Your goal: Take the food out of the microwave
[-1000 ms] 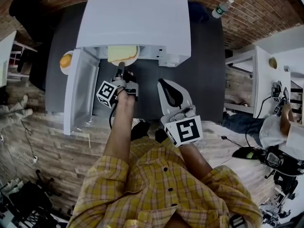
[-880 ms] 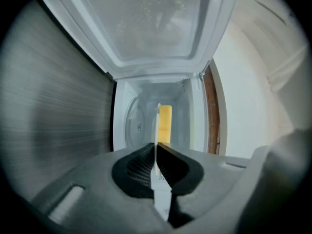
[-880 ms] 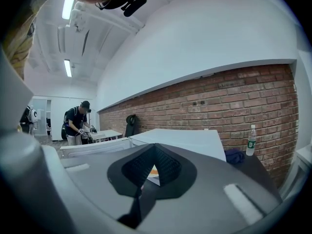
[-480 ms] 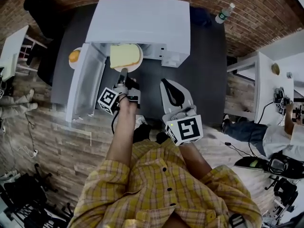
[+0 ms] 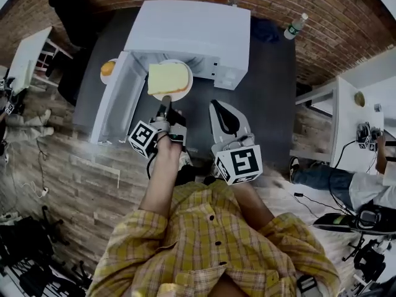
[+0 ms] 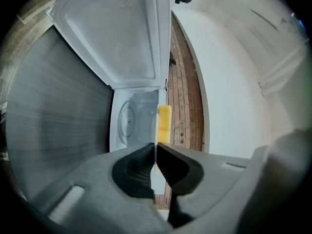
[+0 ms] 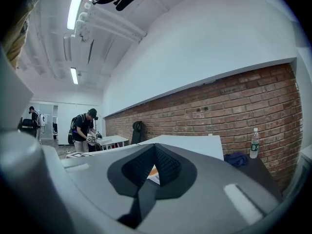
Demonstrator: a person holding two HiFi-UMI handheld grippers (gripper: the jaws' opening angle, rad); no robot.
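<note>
The left gripper (image 5: 164, 100) is clamped on the near rim of a white plate (image 5: 176, 96). In the left gripper view its 2 pads (image 6: 168, 162) press together on the rim, which shows edge-on as a thin pale line between them. The right gripper (image 5: 215, 104) holds nothing. In the right gripper view its jaws meet at the tips, and it hangs in front of the microwave (image 5: 192, 33), to the right of the plate and apart from it.

The plate carries 1 yellow block of food (image 5: 167, 78), which covers most of it. Plate and food sit at the mouth of the microwave, in front of the open cavity, partly past its front edge. In the left gripper view the food (image 6: 165, 123) stands beyond the pads with the cavity's round turntable (image 6: 127, 121) behind it.

The microwave door (image 5: 114, 104) stands swung wide on the left of the microwave. Left of the microwave, past the door hinge, an orange fruit (image 5: 108, 68) rests on a small dish. The microwave stands on a dark table (image 5: 272, 91). On that table, to the right of the microwave, lie a blue cloth (image 5: 266, 30) and, further right, a water bottle (image 5: 295, 25). Behind the microwave runs a brick wall (image 5: 346, 17).
</note>
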